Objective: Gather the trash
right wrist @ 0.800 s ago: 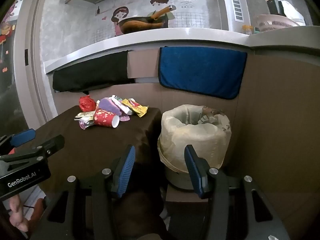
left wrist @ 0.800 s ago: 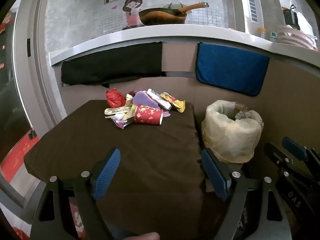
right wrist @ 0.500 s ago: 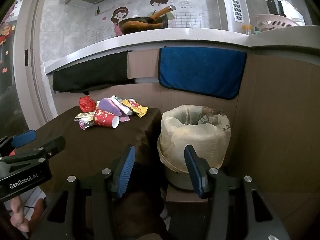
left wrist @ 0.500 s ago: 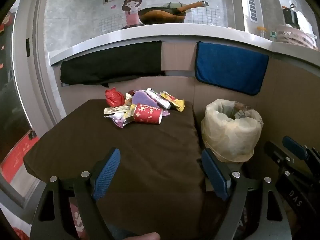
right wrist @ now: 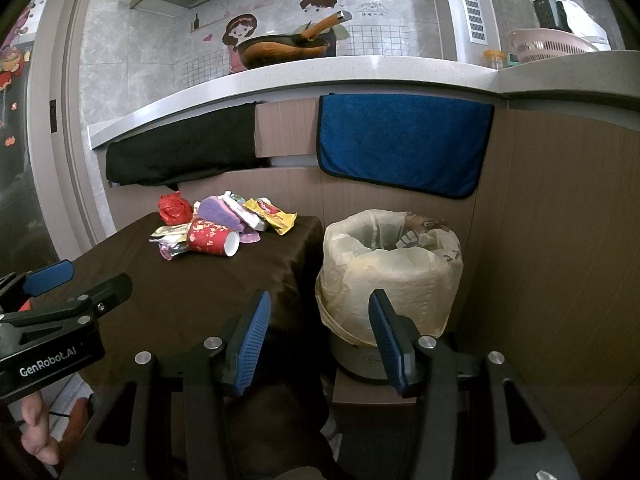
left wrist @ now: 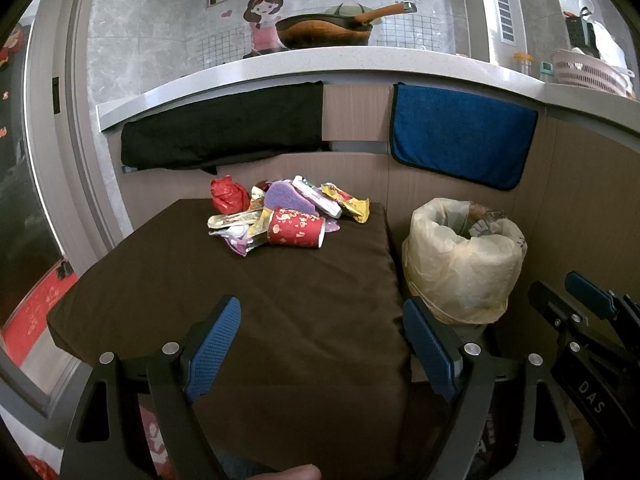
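A heap of trash lies at the far edge of the brown-covered table (left wrist: 280, 300): a red paper cup (left wrist: 295, 227) on its side, a crumpled red bag (left wrist: 228, 194), a purple sponge (left wrist: 286, 199) and several wrappers (left wrist: 344, 202). To the right of the table stands a bin lined with a pale bag (left wrist: 464, 256). My left gripper (left wrist: 320, 340) is open over the near part of the table, nothing between its fingers. My right gripper (right wrist: 318, 336) is open in front of the bin (right wrist: 390, 264), holding nothing. The cup (right wrist: 213, 237) also shows in the right wrist view.
A black cloth (left wrist: 224, 128) and a blue towel (left wrist: 460, 136) hang on the wooden panel under a white counter (left wrist: 320, 60). A wok (left wrist: 324, 28) and a pink basket (left wrist: 588, 70) sit on the counter. A person's fingers (right wrist: 36, 432) show at the lower left.
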